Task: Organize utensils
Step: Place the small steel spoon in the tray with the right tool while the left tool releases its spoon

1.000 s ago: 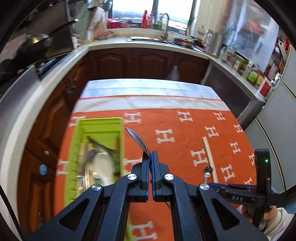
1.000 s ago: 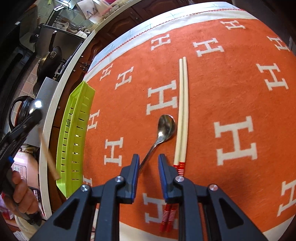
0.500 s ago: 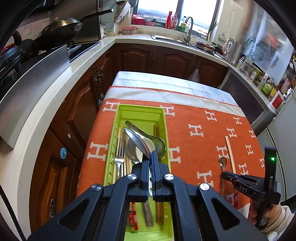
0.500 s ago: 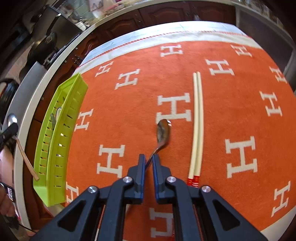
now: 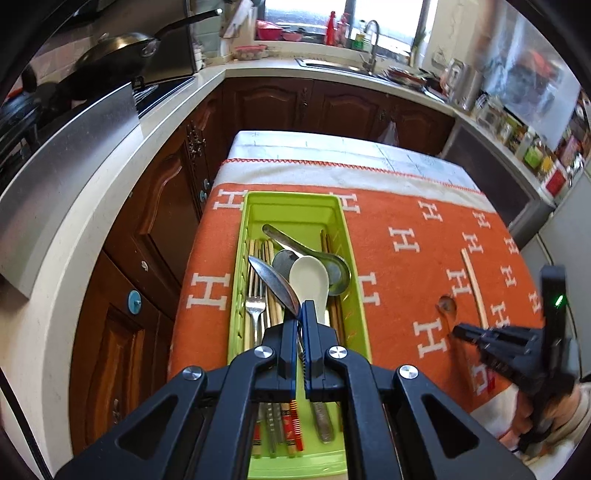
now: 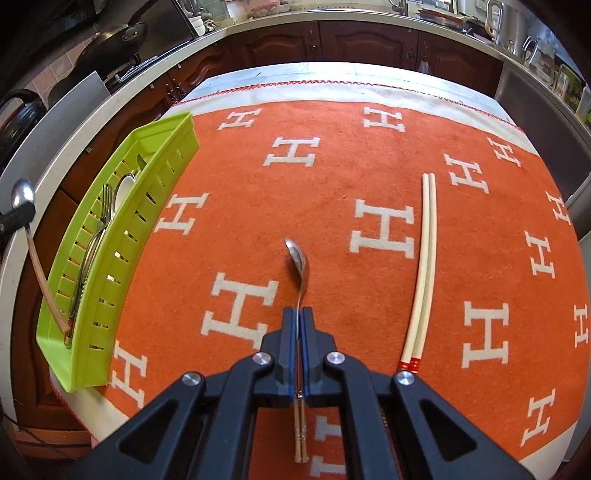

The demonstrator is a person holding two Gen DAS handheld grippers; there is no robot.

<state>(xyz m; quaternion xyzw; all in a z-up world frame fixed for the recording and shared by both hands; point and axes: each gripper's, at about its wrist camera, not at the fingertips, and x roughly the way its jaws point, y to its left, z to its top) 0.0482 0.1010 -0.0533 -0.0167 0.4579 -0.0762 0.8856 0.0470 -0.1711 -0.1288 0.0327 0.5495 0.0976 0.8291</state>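
step: carrying spoons to tray | left gripper [image 5: 300,314] pinching spoon [image 5: 271,282] above green tray [image 5: 295,201], directly below it | right gripper [image 6: 298,321] clamped on small spoon [image 6: 298,258] over orange cloth [image 6: 258,192], tray far left | next: likely left lowers, releases; chopsticks [image 6: 424,266] remain, right of right gripper

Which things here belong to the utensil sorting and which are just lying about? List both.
Job: green tray; spoon in left gripper; spoon in right gripper; chopsticks on the cloth.

Lying about: frying pan; tap; bottles by the window.
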